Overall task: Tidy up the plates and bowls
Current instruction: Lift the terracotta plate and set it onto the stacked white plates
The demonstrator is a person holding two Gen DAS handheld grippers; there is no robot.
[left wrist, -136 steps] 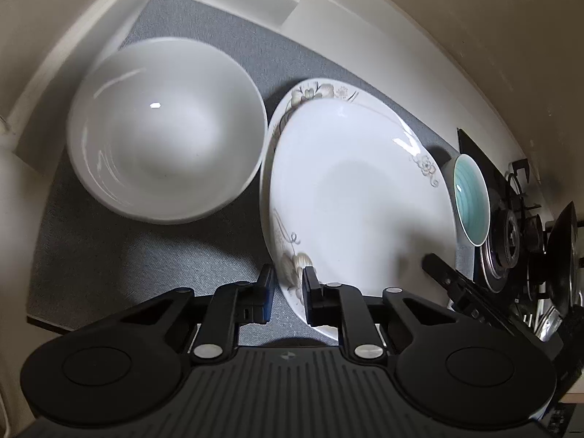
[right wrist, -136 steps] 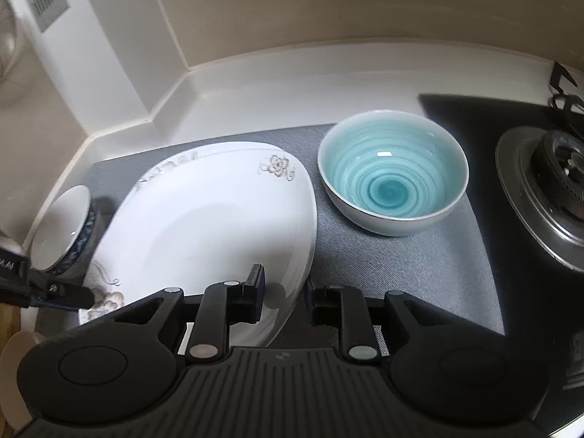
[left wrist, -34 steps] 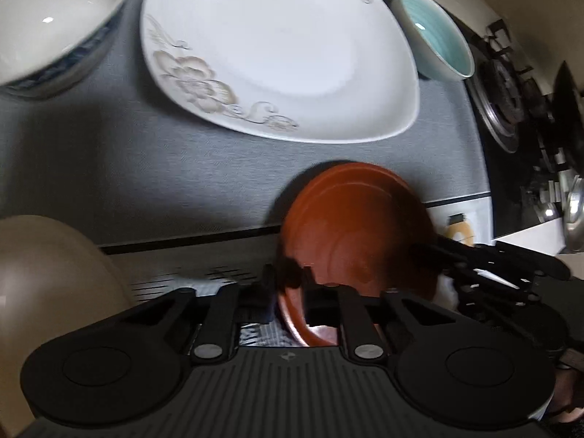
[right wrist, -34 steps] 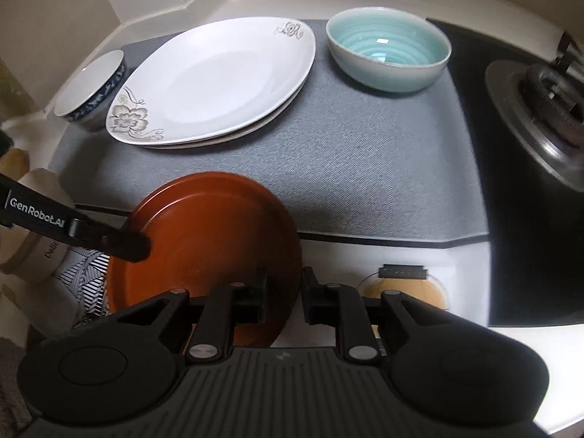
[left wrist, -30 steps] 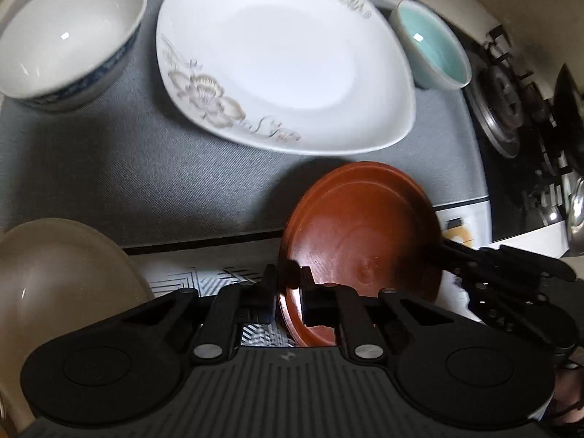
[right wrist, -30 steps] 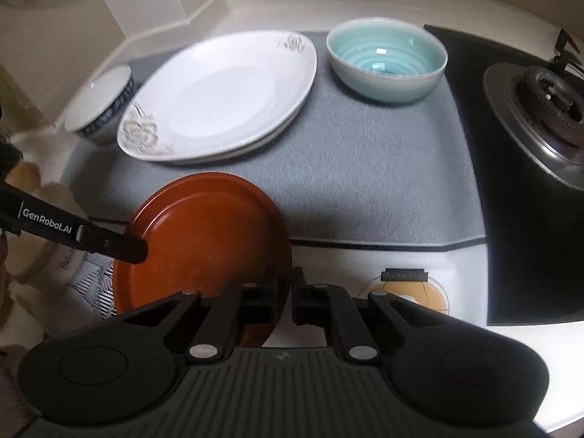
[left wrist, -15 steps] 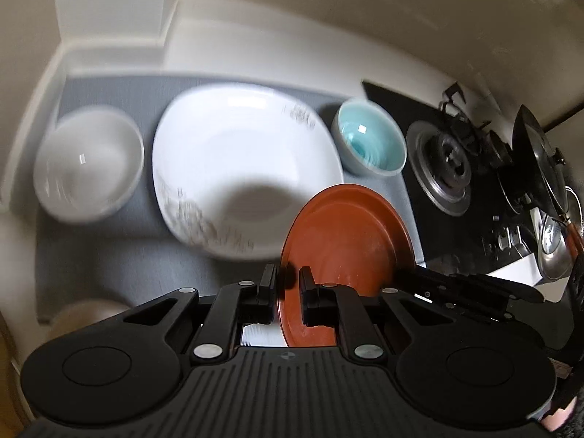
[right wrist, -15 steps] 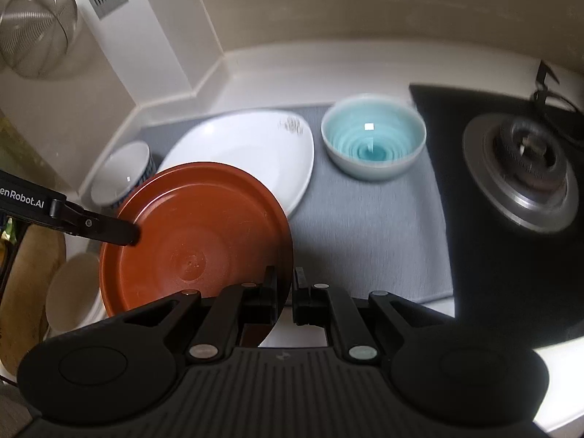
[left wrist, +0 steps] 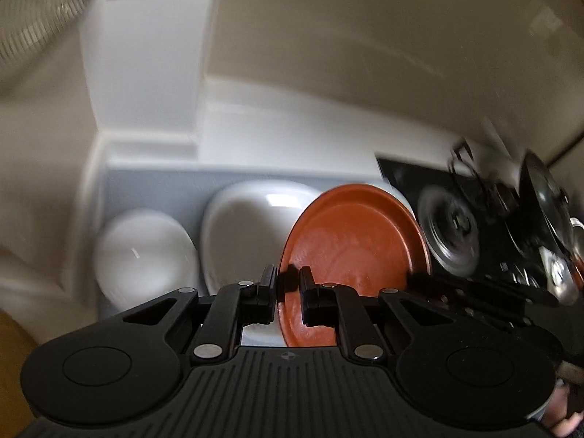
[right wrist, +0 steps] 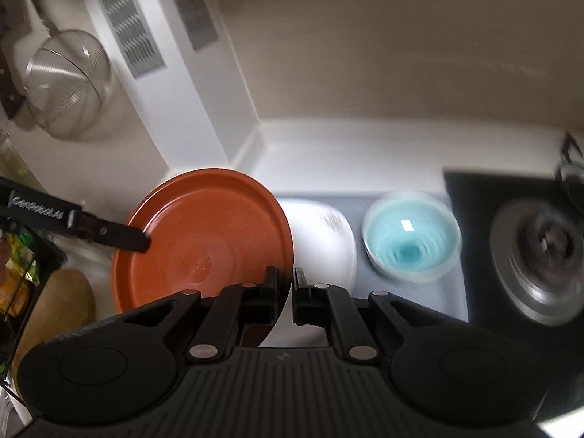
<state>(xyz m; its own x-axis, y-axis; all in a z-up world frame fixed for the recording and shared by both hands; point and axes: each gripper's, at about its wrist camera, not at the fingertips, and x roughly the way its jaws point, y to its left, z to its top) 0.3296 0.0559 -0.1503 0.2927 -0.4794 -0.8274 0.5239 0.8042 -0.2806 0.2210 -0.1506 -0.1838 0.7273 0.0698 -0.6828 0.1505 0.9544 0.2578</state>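
A: How far is the work, as you judge it?

B: I think it is in the middle. The mat (right wrist: 430, 292) on the counter carries the white plate (left wrist: 241, 226) near its middle, the white bowl (left wrist: 142, 252) toward its left edge and the blue bowl (right wrist: 410, 241) toward its right edge. They lie in one row and look already placed. The brown plate (right wrist: 204, 244) is not down yet: it is in the air in front of the mat, above the white plate in both views.

A: Who holds it?

B: Both grippers. The left gripper (left wrist: 286, 286) has its jaws clamped on the plate's left rim. The right gripper (right wrist: 284, 288) has its jaws clamped on the right rim. The plate is tilted a little between them.

A: What is left to do?

B: To put the brown plate down, probably on the white plate, since plates go with plates. I cannot tell if more dishes wait outside the views.

A: What else is around?

B: The stove (right wrist: 536, 252) is just beside the mat's right edge. A pan (left wrist: 544, 204) is on its far side. A strainer (right wrist: 65, 84) hangs on the wall at the left.

A: Does something stand in the way?

B: The blue bowl is near the white plate, so the brown rim can hit it when it goes down. The pictures are blurred, so small things I cannot read.
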